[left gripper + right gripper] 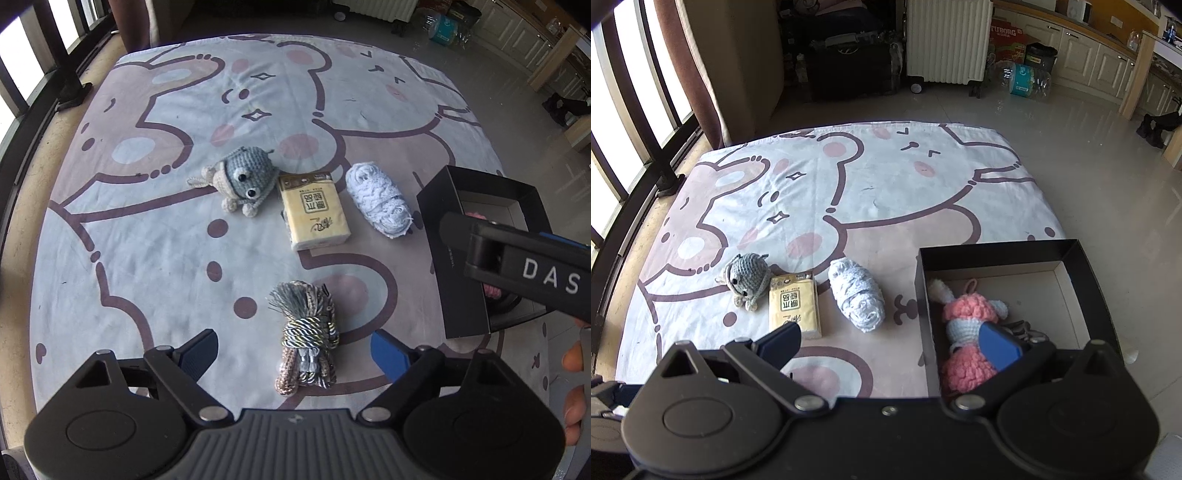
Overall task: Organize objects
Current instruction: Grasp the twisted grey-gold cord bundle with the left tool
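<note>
A tied bundle of grey and pink cord (308, 338) lies on the cartoon-print cloth (147, 229), between the tips of my open, empty left gripper (293, 350). Beyond it lie a yellow tissue pack (314, 210), a grey crochet toy (242, 179) and a white yarn skein (380, 199). A black box (1001, 254) at the right holds a pink crochet bunny (964, 321). My right gripper (890, 343) is open and empty, with its right finger over the box and its left finger over the cloth. The tissue pack (794, 302), grey toy (748, 277) and skein (857, 295) also show in the right wrist view.
The cloth covers a low surface beside a barred window (624, 122) on the left. Tiled floor (1089, 177) lies to the right, with a white radiator (947, 40), bottles and cabinets at the back. In the left wrist view the right gripper's body (535, 269) overhangs the box (461, 280).
</note>
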